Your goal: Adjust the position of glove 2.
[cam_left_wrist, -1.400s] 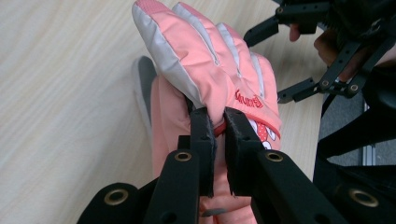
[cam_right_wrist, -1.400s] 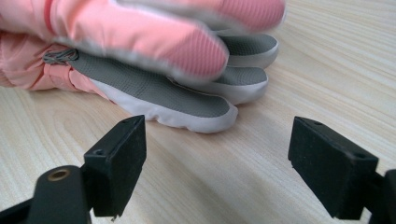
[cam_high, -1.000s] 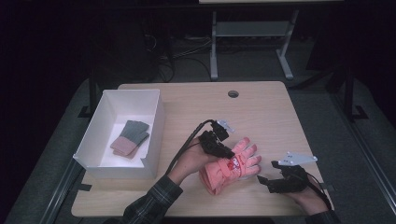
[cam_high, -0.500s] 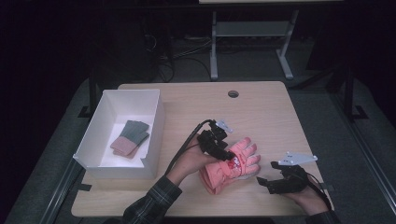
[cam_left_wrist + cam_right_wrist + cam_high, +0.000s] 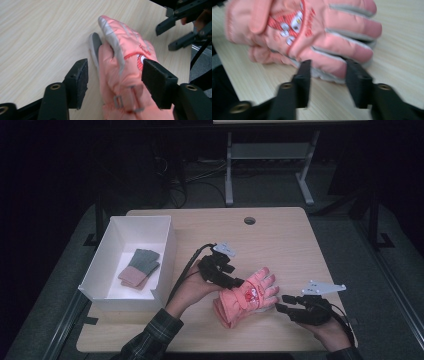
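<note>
A pink padded glove (image 5: 245, 296) with a cartoon patch lies flat on the wooden table (image 5: 280, 245), cuff toward the person. My left gripper (image 5: 236, 281) hovers over the cuff end. Its jaws have just been opening and stand wide on either side of the glove (image 5: 120, 57), the pads (image 5: 80, 80) clear of it. My right gripper (image 5: 280, 304) comes in from the right at the fingertips. Its jaws (image 5: 328, 72) have just been closing, and the lowest finger of the glove (image 5: 332, 65) sits between them with the pads against it.
A white open box (image 5: 167, 251) stands at the table's left and holds a folded grey-green and pink pair of gloves (image 5: 140, 267). A round cable hole (image 5: 249, 220) sits near the far edge. A metal frame (image 5: 270, 155) stands on the floor beyond.
The left jaws opened off the glove's cuff and that gripper drew back a little to the upper left. The right jaws narrowed onto the glove's fingertips; the glove stayed put.
</note>
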`<state>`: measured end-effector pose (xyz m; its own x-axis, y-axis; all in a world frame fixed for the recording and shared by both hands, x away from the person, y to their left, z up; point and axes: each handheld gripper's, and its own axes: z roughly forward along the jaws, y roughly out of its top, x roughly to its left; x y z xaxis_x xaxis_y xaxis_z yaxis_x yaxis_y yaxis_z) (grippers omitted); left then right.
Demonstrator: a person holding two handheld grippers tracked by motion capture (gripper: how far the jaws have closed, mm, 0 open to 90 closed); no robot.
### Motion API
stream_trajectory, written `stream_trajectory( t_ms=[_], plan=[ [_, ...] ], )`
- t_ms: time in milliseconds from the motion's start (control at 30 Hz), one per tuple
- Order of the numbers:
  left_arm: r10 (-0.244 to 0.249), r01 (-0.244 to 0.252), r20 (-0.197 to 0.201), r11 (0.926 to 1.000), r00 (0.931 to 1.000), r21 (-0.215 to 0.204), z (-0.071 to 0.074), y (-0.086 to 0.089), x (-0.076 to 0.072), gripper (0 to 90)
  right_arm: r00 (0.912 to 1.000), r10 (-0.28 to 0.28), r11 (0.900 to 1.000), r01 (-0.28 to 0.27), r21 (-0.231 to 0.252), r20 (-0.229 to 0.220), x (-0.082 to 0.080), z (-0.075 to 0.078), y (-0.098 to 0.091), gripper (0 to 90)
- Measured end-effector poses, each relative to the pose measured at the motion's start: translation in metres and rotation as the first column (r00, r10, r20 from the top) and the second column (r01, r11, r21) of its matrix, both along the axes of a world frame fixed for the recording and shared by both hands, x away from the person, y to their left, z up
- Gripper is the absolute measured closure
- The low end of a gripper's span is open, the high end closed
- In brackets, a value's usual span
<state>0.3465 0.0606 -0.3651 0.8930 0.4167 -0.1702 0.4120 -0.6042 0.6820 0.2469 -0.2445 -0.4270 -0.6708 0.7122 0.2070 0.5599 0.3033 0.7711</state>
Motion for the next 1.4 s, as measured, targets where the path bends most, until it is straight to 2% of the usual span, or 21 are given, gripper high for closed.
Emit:
stream_trajectory(
  t_ms=[133,167,200,233,267,300,400,567,733,833,967,1100,1200,1300,1400],
  plan=[
    [0.006,-0.006,0.022,0.9999,0.9997,-0.012,0.004,0.014,-0.003,57.0,0.9998,0.015,0.9989,-0.016,0.043,0.014,0.003,0.008,0.002,83.4],
    [0.010,-0.010,0.025,0.9998,0.9996,-0.015,0.005,0.017,-0.004,62.2,0.9996,0.016,0.9986,-0.017,0.050,0.025,0.003,0.009,0.003,87.3],
    [0.011,-0.011,0.013,0.9998,0.9999,-0.015,0.006,0.022,-0.004,71.3,0.9989,0.020,0.9975,-0.023,0.066,0.042,0.006,0.012,0.006,89.8],
    [0.011,-0.011,0.013,0.9998,0.9999,-0.015,0.006,0.022,-0.004,75.7,0.9989,0.020,0.9975,-0.023,0.066,0.042,0.006,0.012,0.006,89.8],
    [0.018,-0.018,0.010,0.9997,0.9998,-0.016,0.005,0.025,-0.005,75.7,0.9986,0.024,0.9972,-0.027,0.070,0.047,0.008,0.013,0.009,89.8],
    [0.017,-0.017,0.012,0.9997,0.9998,-0.016,0.005,0.026,-0.005,84.2,0.9985,0.029,0.9966,-0.033,0.075,0.047,0.013,0.016,0.016,89.8],
    [0.014,-0.014,0.001,0.9999,0.9999,-0.003,0.002,0.031,-0.005,89.4,0.9980,0.032,0.9969,-0.036,0.070,0.054,0.017,0.019,0.023,89.9],
    [-0.007,0.007,-0.028,0.9999,0.9996,0.013,-0.007,0.031,-0.007,89.6,0.9982,0.039,0.9979,-0.041,0.049,0.046,0.024,0.016,0.040,89.9],
    [-0.030,0.030,-0.046,0.9995,0.9985,0.012,-0.012,0.031,-0.012,89.7,0.9988,0.043,0.9984,-0.043,0.036,0.026,0.032,0.012,0.046,89.9],
    [-0.038,0.039,-0.059,0.9990,0.9975,0.022,-0.013,0.033,-0.018,89.7,0.9980,0.056,0.9979,-0.057,0.033,0.029,0.036,0.010,0.049,89.9],
    [-0.050,0.051,-0.071,0.9984,0.9962,0.022,-0.015,0.035,-0.024,89.6,0.9969,0.073,0.9970,-0.074,0.025,0.030,0.041,0.010,0.055,89.9],
    [-0.070,0.070,-0.093,0.9975,0.9932,-0.001,-0.018,0.038,-0.036,89.6,0.9947,0.096,0.9951,-0.097,0.019,0.036,0.051,0.011,0.067,89.9],
    [-0.081,0.082,-0.099,0.9967,0.9918,-0.002,-0.020,0.038,-0.042,89.6,0.9932,0.111,0.9935,-0.112,0.022,0.035,0.055,0.011,0.072,89.9],
    [-0.074,0.074,-0.093,0.9973,0.9929,-0.006,-0.021,0.039,-0.042,89.5,0.9913,0.123,0.9919,-0.124,0.026,0.046,0.054,0.012,0.071,89.9],
    [-0.039,0.038,-0.077,0.9991,0.9962,-0.020,-0.020,0.044,-0.039,85.0,0.9911,0.125,0.9916,-0.126,0.027,0.045,0.051,0.012,0.065,89.9]
  ],
)
